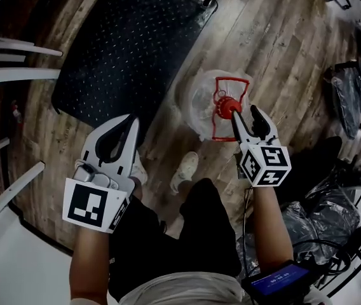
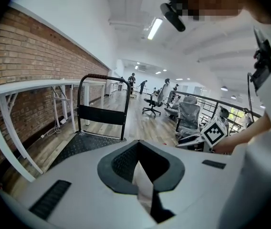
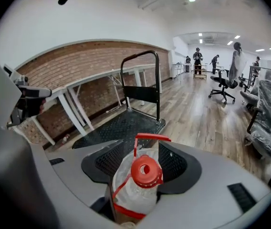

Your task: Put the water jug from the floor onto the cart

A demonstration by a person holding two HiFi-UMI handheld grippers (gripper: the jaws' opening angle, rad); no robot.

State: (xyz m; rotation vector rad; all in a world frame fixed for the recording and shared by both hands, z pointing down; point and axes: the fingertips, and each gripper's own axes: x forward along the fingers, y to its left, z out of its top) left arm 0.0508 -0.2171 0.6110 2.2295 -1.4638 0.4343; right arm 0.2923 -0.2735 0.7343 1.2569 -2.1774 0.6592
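Note:
The clear water jug (image 1: 203, 100) stands on the wood floor just right of the black cart (image 1: 129, 43). It has a red cap (image 1: 229, 105) and a red carry handle (image 1: 231, 81). My right gripper (image 1: 245, 112) is open, its tips right beside the cap. In the right gripper view the jug (image 3: 138, 194) and its cap (image 3: 146, 171) sit between the spread jaws of the right gripper (image 3: 142, 149), with gaps to both pads. My left gripper (image 1: 131, 122) is shut and empty, hanging over the cart's near edge. In the left gripper view the left gripper (image 2: 138, 144) shows its tips meeting.
The cart's upright push handle (image 3: 140, 56) rises at its far end. White table legs (image 1: 15, 75) and a brick wall (image 2: 26, 66) flank the cart's left. Plastic-covered office chairs (image 1: 352, 88) crowd the right. The person's shoe (image 1: 185, 170) is on the floor near the jug.

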